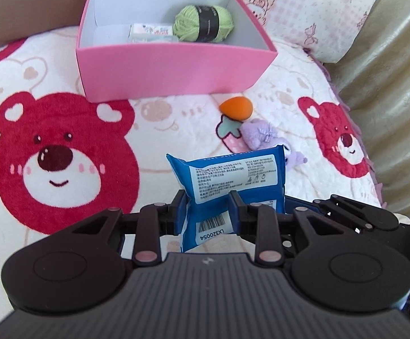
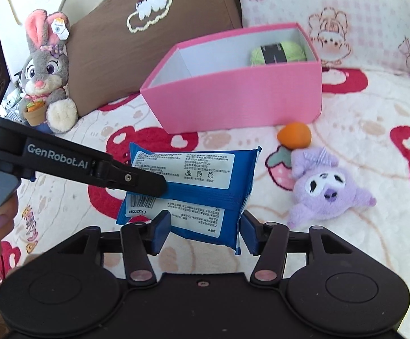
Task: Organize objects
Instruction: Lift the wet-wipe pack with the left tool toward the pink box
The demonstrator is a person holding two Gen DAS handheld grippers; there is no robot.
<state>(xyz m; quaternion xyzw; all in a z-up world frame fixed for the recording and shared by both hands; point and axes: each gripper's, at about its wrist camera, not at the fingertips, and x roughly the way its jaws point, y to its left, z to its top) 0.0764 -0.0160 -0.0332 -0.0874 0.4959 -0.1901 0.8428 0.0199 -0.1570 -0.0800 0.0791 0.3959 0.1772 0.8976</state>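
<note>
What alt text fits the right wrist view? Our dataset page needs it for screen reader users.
A blue wipes packet hangs above a bear-print blanket, pinched by the left gripper, while the right gripper brackets its lower edge. Behind sit a pink box holding green yarn, an orange sponge and a purple plush.

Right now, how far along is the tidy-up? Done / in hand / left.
Done: green yarn and some small white packs sit in the pink box.
In hand: blue wipes pack, off the blanket, pinched by the left gripper; right gripper brackets its lower edge, grip unclear.
Left: orange sponge and purple plush, both on the blanket.
</note>
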